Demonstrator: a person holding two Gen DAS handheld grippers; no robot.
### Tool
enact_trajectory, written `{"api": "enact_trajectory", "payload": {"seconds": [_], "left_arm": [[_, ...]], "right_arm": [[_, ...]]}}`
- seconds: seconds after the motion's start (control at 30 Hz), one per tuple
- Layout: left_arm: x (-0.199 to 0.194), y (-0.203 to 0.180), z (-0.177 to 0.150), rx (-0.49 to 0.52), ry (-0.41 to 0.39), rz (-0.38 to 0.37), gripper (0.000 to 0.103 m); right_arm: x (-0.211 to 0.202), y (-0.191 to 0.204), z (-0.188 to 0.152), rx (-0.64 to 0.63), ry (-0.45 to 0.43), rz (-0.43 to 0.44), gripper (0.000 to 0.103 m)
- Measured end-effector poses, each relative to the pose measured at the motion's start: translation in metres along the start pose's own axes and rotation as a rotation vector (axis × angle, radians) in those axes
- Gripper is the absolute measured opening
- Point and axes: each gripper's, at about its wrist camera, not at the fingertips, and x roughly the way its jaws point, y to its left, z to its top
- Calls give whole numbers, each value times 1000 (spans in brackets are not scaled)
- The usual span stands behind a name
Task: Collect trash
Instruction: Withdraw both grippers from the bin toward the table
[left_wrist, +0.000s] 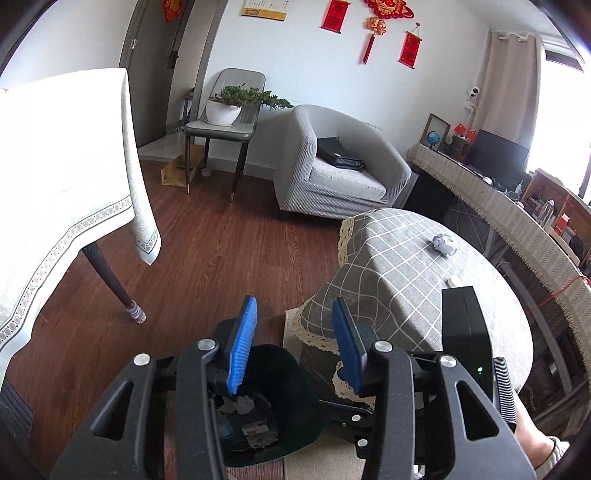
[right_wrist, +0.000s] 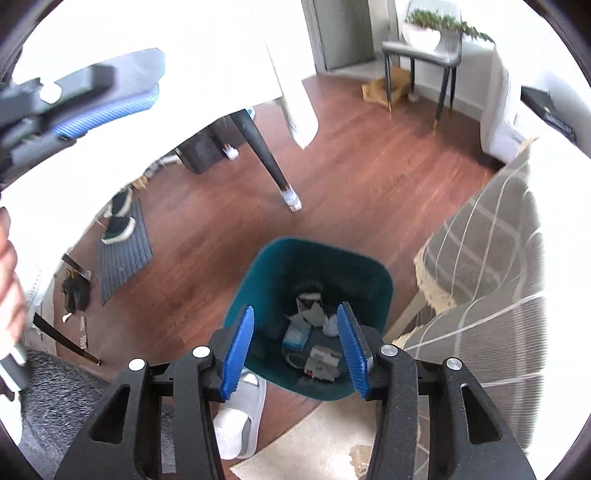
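Now both my claws hang above the floor beside the low table with the checked cloth (left_wrist: 399, 258). My right claw (right_wrist: 295, 347) is wide open and holds nothing; its two blue fingers (right_wrist: 238, 350) frame the green bin (right_wrist: 258, 280) directly below them. Inside the bin lie crumpled papers (right_wrist: 314, 314), a small packet (right_wrist: 295, 338) and a little box (right_wrist: 325, 358), all resting on the bottom. My left claw (left_wrist: 293, 343) is also wide open and empty, and in its own view the same bin (left_wrist: 295, 373) sits under its left finger, with grey scraps (left_wrist: 243, 404) visible inside. On the checked cloth, well apart from both claws, one crumpled ball of paper (left_wrist: 443, 244) lies on the table top. A white slipper (right_wrist: 240, 417) stands on the wooden floor (right_wrist: 369, 184) just beside the bin. Behind, a grey armchair (left_wrist: 332, 166) carries a black bag (left_wrist: 340, 153), and a plant in a white pot (left_wrist: 223, 109) sits on a chair (left_wrist: 221, 127).
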Motion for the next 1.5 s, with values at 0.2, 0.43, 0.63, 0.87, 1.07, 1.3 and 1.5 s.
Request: {"api": "enact_trajectory", "payload": {"seconds": [0.2,0.43,0.63,0.87,1.07,1.3,1.5], "left_arm": [[7,-21,9,28,-12,-7,53],[25,-49,18,49,-11,-15,60],[48,-81,24,82,3,-37,65],[78,-121,27,134,34,-66,72],[105,-161,22,197,67,-91,75],[136,-202,20,246,111,-125,77],[168,-227,17,264,163,-130,77]], "right_arm": [[-31,-12,7,-2,-75,-13,44],[-58,-45,10,23,-118,-44,44],[-84,-80,7,52,-150,-91,44],[-121,-137,0,127,-195,-168,44],[-153,-184,-10,195,-230,-223,52],[-175,-229,-21,227,-252,-277,64],[-189,-261,-28,267,-268,-287,71]]}}
